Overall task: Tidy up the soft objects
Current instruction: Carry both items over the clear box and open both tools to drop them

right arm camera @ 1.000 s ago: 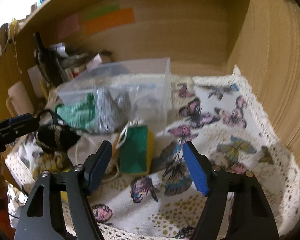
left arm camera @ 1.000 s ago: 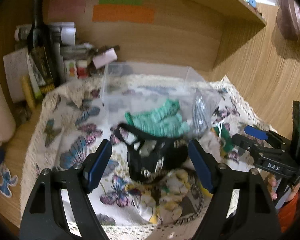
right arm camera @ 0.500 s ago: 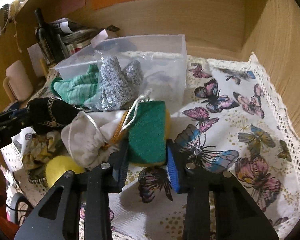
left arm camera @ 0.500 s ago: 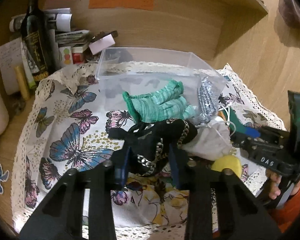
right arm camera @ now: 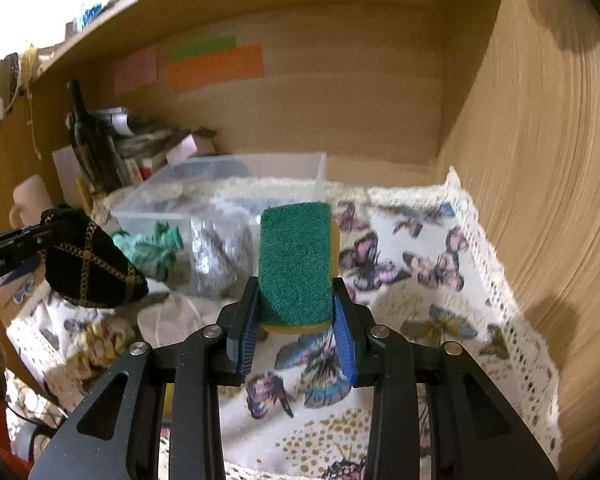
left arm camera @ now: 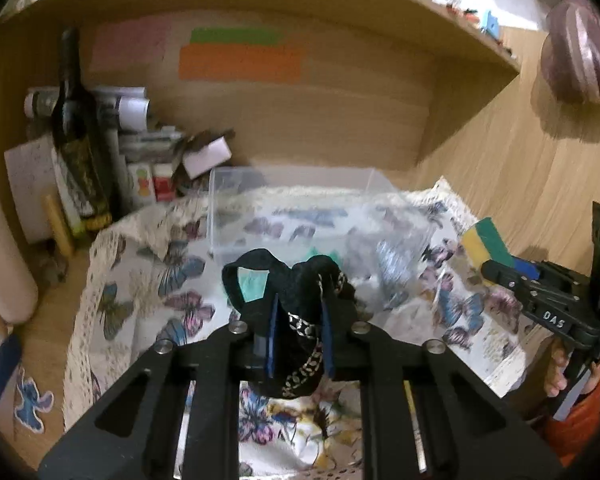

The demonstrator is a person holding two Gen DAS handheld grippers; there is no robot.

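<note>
Jaws of our left gripper [left arm camera: 298, 334] clamp a black gold-chain-patterned fabric pouch [left arm camera: 300, 320], its lower end hidden; our right gripper [right arm camera: 296, 320] clamps a green-and-yellow scrub sponge [right arm camera: 294, 264], both above the butterfly-print cloth [right arm camera: 420, 280].

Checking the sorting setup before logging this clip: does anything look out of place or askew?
Yes. The clear plastic bin is still almost empty, while a teal cloth and a silvery bag lie loose against its front wall on the butterfly cloth.

Left wrist camera close above butterfly tablecloth [left arm camera: 132, 280], facing clear plastic bin [left arm camera: 228, 208] and shelf back wall, right wrist camera alongside facing likewise, both sharing bin and cloth
</note>
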